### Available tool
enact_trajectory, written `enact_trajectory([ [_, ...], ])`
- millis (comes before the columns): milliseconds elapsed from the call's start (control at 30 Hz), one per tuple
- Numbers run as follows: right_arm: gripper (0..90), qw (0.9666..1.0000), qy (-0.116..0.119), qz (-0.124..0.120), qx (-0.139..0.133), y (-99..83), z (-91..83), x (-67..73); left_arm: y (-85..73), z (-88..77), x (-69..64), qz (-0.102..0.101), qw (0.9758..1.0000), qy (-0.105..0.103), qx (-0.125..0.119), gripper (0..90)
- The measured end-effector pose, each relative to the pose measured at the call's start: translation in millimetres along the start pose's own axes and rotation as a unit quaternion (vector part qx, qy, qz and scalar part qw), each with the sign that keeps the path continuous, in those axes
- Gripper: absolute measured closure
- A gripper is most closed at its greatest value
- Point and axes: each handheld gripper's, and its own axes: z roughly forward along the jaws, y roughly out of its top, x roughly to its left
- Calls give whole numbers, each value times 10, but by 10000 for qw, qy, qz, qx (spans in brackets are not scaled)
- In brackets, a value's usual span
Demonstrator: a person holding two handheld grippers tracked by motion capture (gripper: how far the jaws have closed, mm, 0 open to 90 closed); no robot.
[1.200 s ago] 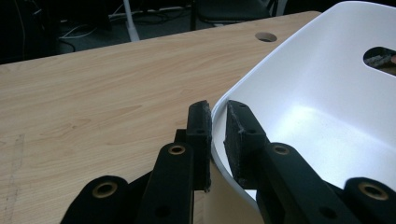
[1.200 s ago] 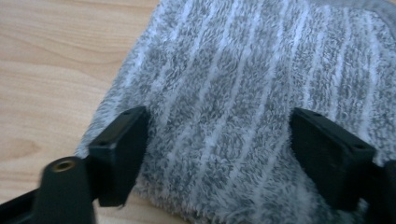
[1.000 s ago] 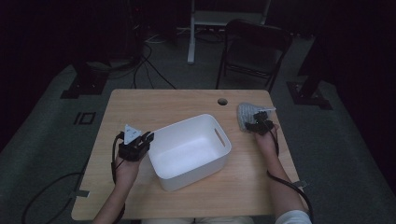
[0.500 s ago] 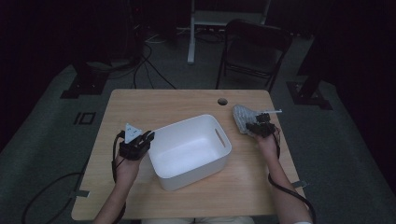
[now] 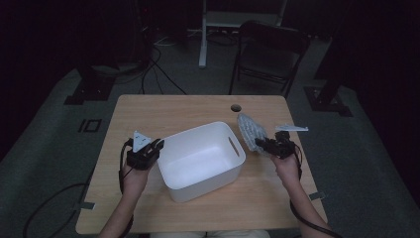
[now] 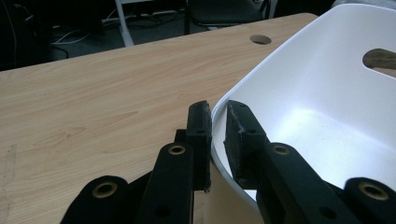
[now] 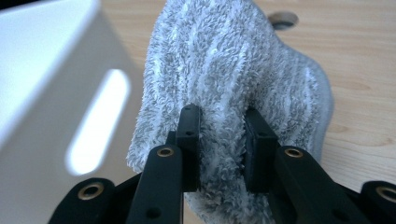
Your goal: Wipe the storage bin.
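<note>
Light wood counter [image 5: 198, 106] sits mid-frame in the high view, with a white plastic bin [image 5: 200, 158] planted right in the centre of it. The left gripper [image 5: 146, 148] is at the bin's left rim, lower left of centre, and the right gripper [image 5: 262, 146] is just off the bin's right wall, clamped on a fuzzy grey striped cloth [image 5: 249, 130] that sticks up toward the top of the frame. There's a round cable hole [image 5: 236, 107] in the counter just above the cloth. Behind the counter, top of frame, a dark folding chair [image 5: 270, 54], a white stand [image 5: 204, 34] and loose cables [image 5: 158, 64] on the floor, all well apart from the work.

Left gripper view: the bin's rim [image 6: 233, 100] runs straight between the two black jaws, which are pinched tight on that thin wall, one inside and one outside. The bin's handle slot [image 6: 380, 58] shows at the right edge, and the cable hole [image 6: 260, 39] near the top.

Right gripper view: the cloth [image 7: 233, 70] takes up the middle, jaws just closed in and squeezing a fold of it. The bin's wall [image 7: 51, 93] with its handle slot [image 7: 95, 121] looms on the left, close beside the cloth, so that side's pretty crowded. Bare counter on the right.
</note>
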Motion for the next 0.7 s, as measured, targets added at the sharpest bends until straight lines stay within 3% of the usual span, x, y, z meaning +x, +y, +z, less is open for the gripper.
enact_trajectory([
  [233, 724, 9974, 559, 59, -440, 3, -390, 183, 1, 3, -4, 13, 10000, 14, -2, 801],
  [367, 723, 9945, 906, 43, -515, -40, -477, 301, 5, 10, -5, 15, 10000, 33, -1, 801],
  [467, 723, 9941, 994, -47, -440, -82, -460, 397, 5, 18, -7, -1, 10000, 39, -16, 801],
  [700, 724, 9958, 881, -176, -203, -146, -343, 501, 5, 24, -6, -17, 10000, 37, -25, 800],
])
